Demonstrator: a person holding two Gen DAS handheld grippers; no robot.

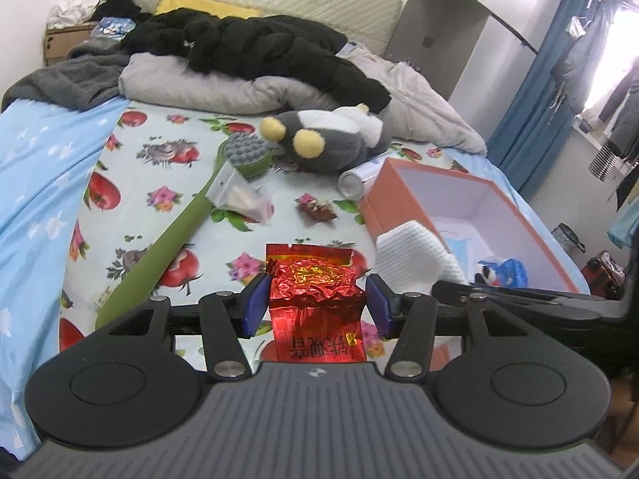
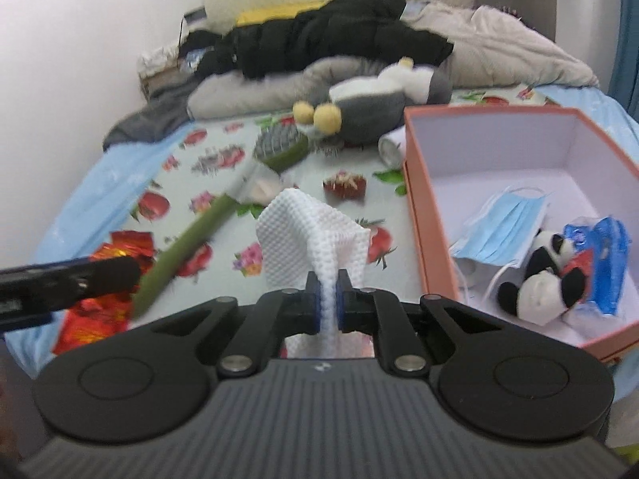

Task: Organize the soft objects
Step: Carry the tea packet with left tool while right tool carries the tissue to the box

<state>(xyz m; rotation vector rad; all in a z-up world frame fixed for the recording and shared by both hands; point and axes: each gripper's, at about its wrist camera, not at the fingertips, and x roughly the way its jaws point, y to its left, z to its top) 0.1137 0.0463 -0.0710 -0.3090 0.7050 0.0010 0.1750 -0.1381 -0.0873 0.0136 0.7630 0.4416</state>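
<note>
My left gripper (image 1: 317,305) is shut on a red foil packet (image 1: 315,279), its blue pads against both sides, and holds it above the fruit-print bed sheet (image 1: 179,151). My right gripper (image 2: 327,303) is shut on a white waffle-textured cloth (image 2: 311,231), which stands up in folds above the pads. The cloth (image 1: 415,251) also shows in the left wrist view, beside the orange box (image 1: 403,183). That open orange box (image 2: 415,183) sits right of the cloth and holds a blue face mask (image 2: 503,231), a panda plush (image 2: 543,279) and a blue packet (image 2: 603,263).
A grey plush toy (image 1: 331,135) with yellow feet lies behind a long green brush (image 1: 167,239). A white can (image 1: 355,181) and a small red wrapper (image 1: 317,209) lie near the box. Black and grey bedding (image 1: 247,48) is piled at the headboard. Blue curtains (image 1: 531,92) hang far right.
</note>
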